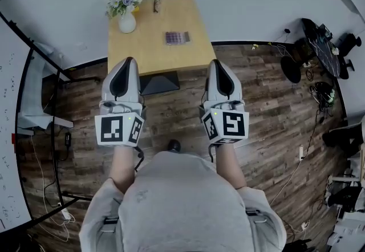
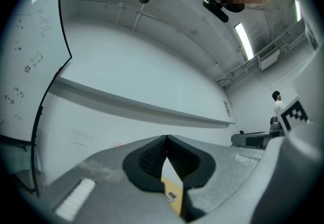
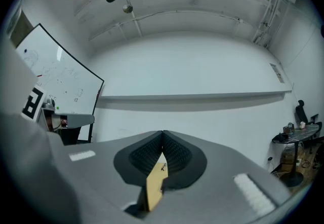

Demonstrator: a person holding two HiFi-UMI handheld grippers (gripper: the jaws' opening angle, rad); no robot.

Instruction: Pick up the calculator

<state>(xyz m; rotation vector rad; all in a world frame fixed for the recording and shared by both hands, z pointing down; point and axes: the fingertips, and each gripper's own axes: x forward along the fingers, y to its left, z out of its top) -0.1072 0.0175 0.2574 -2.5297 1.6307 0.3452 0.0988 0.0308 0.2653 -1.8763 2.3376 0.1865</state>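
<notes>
The calculator [image 1: 175, 37], a small dark slab with rows of keys, lies flat on the light wooden table [image 1: 148, 45], right of its middle. My left gripper [image 1: 126, 61] and right gripper [image 1: 219, 63] are side by side over the wooden floor, just short of the table's near edge and pointing at it. Both are shut with nothing between the pads. In the left gripper view the left gripper [image 2: 166, 138] has its jaws meeting, with a sliver of tabletop [image 2: 175, 199] below them. The right gripper [image 3: 162, 133] looks the same, over a strip of tabletop [image 3: 154, 185].
A white vase of flowers [image 1: 124, 7] stands at the table's far left corner, with a pair of glasses [image 1: 155, 4] beside it. A whiteboard on a stand [image 1: 11, 131] runs along the left. A dark side table with clutter [image 1: 325, 45] and floor cables are at right.
</notes>
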